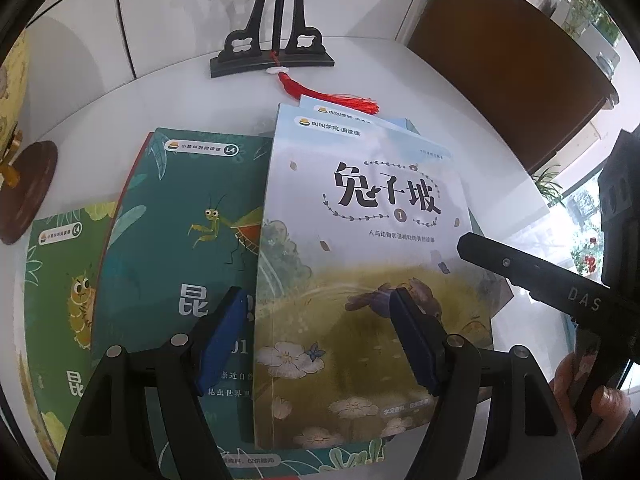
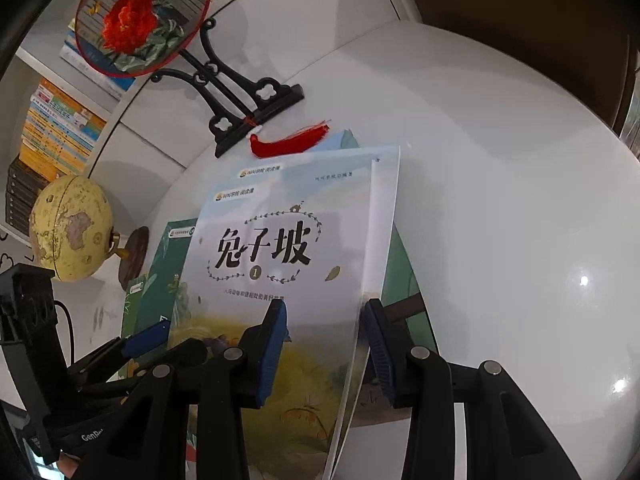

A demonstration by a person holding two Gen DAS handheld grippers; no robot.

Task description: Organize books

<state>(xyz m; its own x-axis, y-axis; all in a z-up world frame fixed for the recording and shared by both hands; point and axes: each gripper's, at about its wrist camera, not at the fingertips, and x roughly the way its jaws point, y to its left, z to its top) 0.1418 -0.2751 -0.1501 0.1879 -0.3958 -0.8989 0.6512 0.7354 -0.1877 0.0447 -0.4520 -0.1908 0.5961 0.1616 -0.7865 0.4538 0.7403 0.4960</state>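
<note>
A pale book (image 1: 360, 200) with a rabbit meadow cover and a "1" lies on top of a pile on the white table (image 2: 500, 200). My right gripper (image 2: 325, 303) is shut on that book's right edge (image 2: 362, 312), which curves up off the pile. One of its black fingers (image 1: 504, 260) reaches over that edge in the left wrist view. My left gripper (image 1: 318, 296) hovers open above the lower part of the cover, pads apart and touching nothing. A similar pale book (image 1: 360, 114) peeks out underneath. A teal mantis book (image 1: 180, 220) and a green caterpillar book (image 1: 60, 280) lie to the left.
A black fan stand (image 1: 272, 60) with a red tassel (image 1: 332, 96) stands behind the pile, holding a round flower fan (image 2: 140, 16). A yellow globe (image 2: 72, 228) stands at the left. Shelves of books (image 2: 60, 128) line the back wall. A person's hand (image 1: 592, 392) grips the right handle.
</note>
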